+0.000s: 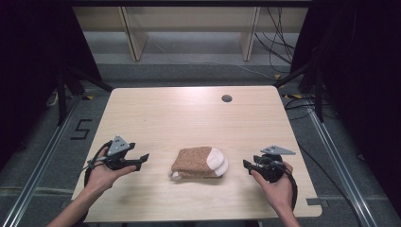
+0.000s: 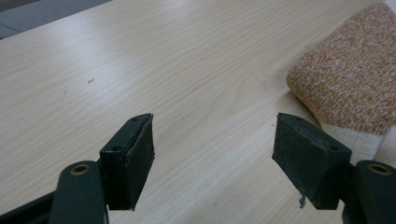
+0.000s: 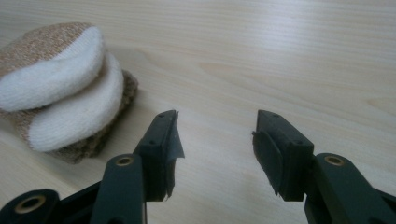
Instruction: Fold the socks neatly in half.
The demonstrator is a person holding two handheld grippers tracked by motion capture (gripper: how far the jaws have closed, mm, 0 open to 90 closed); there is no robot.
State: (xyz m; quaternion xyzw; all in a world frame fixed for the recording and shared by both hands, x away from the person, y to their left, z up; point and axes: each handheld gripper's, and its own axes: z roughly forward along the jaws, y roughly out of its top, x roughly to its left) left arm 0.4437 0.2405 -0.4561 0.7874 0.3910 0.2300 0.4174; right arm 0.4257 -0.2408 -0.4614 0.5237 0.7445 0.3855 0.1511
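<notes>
Pale wood-grain table [image 1: 189,109] w/ rounded corners, sitting on a grey floor w/ dark curtains either side and light wooden shelving behind the far edge.

Left gripper [image 2: 212,140]: black jaws spread wide, nothing btwn them, just bare tabletop under the gap. In the high view the left gripper [image 1: 142,158] sits near the table's left edge, toward the near side, held in the person's left hand [image 1: 101,175], jaws pointing toward the table's middle.

Right gripper [image 3: 217,135]: jaws also spread apart, empty, bare wood btwn the pads. In the high view the right gripper [image 1: 247,165] is near the right edge, toward the near side, held in the right hand [image 1: 276,187], jaws pointing back toward the middle.

Folded pair of speckled brown knit socks w/ white toes [image 1: 199,162] lies flat btwn the two grippers, around the middle of the table's near half, touching neither. White toe ends face the right gripper; in the right gripper view the socks [image 3: 60,88] lie just beyond its jaw tips, off to one side, two white toes stacked. In the left gripper view the socks [image 2: 348,79] lie near the outer jaw, brown knit w/ a white band.

Small round dark cable hole [image 1: 226,98] near the far edge, well apart from everything.
</notes>
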